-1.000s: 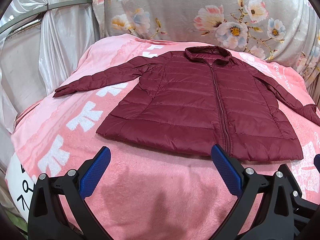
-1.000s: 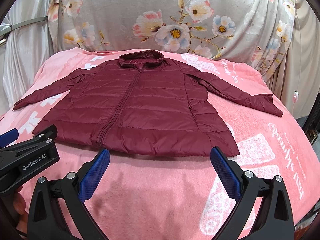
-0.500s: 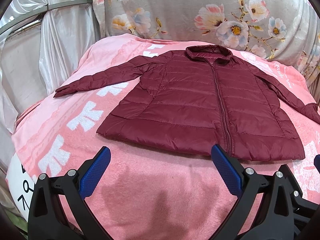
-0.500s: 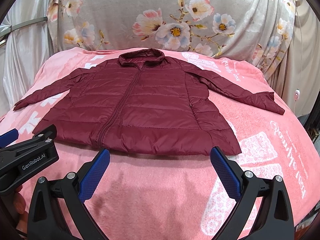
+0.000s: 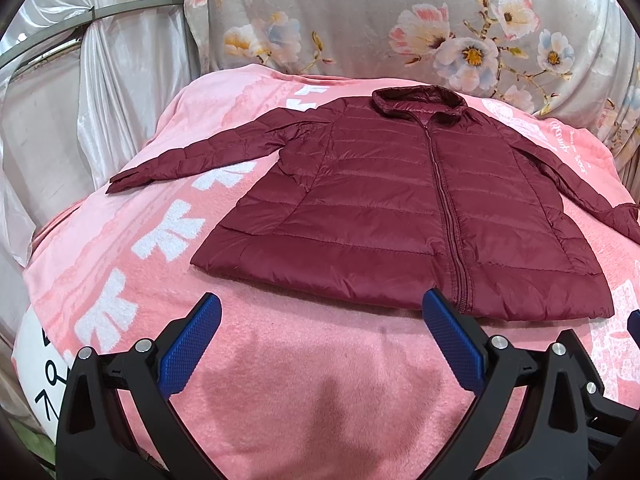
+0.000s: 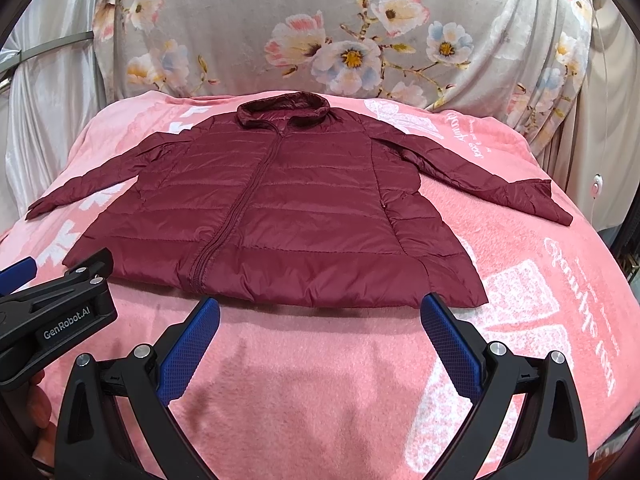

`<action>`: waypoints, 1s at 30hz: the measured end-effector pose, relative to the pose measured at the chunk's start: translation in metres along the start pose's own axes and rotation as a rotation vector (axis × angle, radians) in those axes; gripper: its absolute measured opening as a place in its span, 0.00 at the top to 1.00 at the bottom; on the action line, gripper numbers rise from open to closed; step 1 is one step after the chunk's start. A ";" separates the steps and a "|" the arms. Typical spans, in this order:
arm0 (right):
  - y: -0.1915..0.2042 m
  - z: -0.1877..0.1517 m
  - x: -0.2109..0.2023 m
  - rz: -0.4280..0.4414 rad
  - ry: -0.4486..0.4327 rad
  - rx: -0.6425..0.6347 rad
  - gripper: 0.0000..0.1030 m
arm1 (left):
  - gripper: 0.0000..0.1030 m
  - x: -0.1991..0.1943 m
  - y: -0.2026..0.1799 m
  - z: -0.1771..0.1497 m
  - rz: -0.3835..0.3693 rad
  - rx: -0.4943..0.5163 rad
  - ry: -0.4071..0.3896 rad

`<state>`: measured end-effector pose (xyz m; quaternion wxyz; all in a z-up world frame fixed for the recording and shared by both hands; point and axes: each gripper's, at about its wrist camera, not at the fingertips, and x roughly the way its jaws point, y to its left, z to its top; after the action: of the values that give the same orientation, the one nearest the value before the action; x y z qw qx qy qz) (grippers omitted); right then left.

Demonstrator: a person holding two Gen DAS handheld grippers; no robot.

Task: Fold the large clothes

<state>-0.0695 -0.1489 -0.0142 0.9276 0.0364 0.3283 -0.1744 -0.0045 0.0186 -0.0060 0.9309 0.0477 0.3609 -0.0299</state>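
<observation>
A dark red quilted jacket [image 5: 400, 208] lies flat and zipped on a pink blanket [image 5: 320, 380], collar at the far side, both sleeves spread out. It also shows in the right wrist view [image 6: 280, 216]. My left gripper [image 5: 320, 312] is open and empty, hovering just short of the jacket's hem. My right gripper [image 6: 320, 316] is open and empty, also just short of the hem. The left gripper's body [image 6: 52, 320] shows at the left edge of the right wrist view.
The blanket [image 6: 560, 300] has white lettering and drops off at the left and right edges. A grey floral cloth [image 6: 340, 40] hangs behind it. Silvery curtains [image 5: 112, 80] with a metal rail stand at the left.
Both grippers have drifted slightly forward toward the jacket's hem. Both stay open. The jacket has not moved.
</observation>
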 end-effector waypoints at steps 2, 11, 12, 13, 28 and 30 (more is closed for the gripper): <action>0.000 0.000 0.001 0.001 0.003 0.000 0.05 | 0.05 0.002 -0.001 -0.001 0.002 0.001 0.002; -0.017 0.009 0.011 -0.024 -0.007 0.017 0.05 | 0.05 0.010 0.000 0.004 0.022 -0.007 0.002; -0.024 0.012 0.013 -0.029 -0.011 0.029 0.05 | 0.05 0.011 0.002 0.006 0.029 -0.013 -0.001; -0.032 0.016 0.015 -0.034 -0.017 0.046 0.05 | 0.05 0.013 0.004 0.009 0.032 -0.020 -0.002; -0.248 0.086 0.107 -0.168 -0.030 0.531 0.05 | 0.05 0.064 0.024 0.068 0.079 -0.140 -0.012; -0.277 0.096 0.128 -0.186 -0.030 0.616 0.05 | 0.05 0.072 0.021 0.074 0.089 -0.141 -0.013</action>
<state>-0.0164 -0.4644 -0.0058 0.8578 0.2829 0.2480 -0.3501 0.1006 0.0295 0.0011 0.9347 -0.0023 0.3534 0.0369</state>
